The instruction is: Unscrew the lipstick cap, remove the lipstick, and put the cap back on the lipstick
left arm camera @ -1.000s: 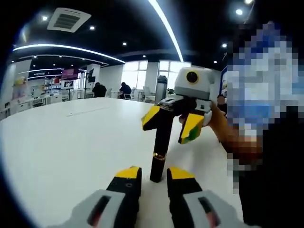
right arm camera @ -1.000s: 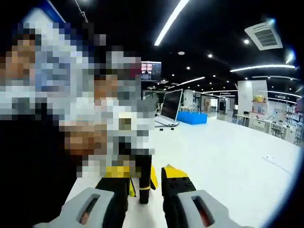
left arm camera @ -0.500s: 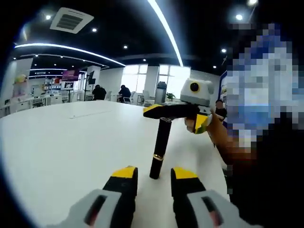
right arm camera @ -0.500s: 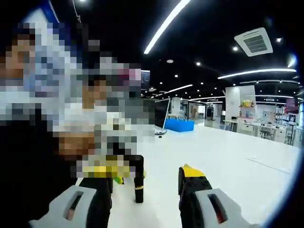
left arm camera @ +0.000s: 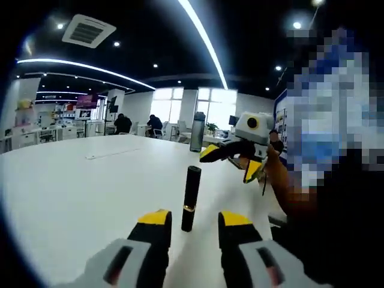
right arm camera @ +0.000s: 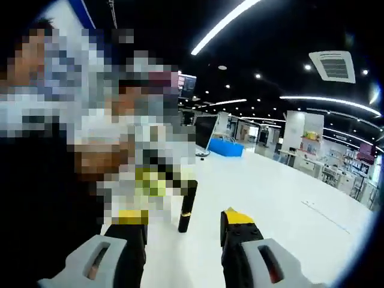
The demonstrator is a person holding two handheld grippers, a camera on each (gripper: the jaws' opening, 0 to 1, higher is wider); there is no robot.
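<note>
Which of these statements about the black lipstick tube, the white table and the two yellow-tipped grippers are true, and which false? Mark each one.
1. The black lipstick tube with a gold band stands upright on the white table. True.
2. The left gripper is clamped on the tube. False: its jaws are open, the tube standing free just beyond them.
3. The right gripper holds the tube's top. False: in the left gripper view it hangs apart, up and to the right of the tube.
4. The right gripper's jaws are open. True, as the right gripper view shows.
5. The tube lies flat. False: it is upright.
</note>
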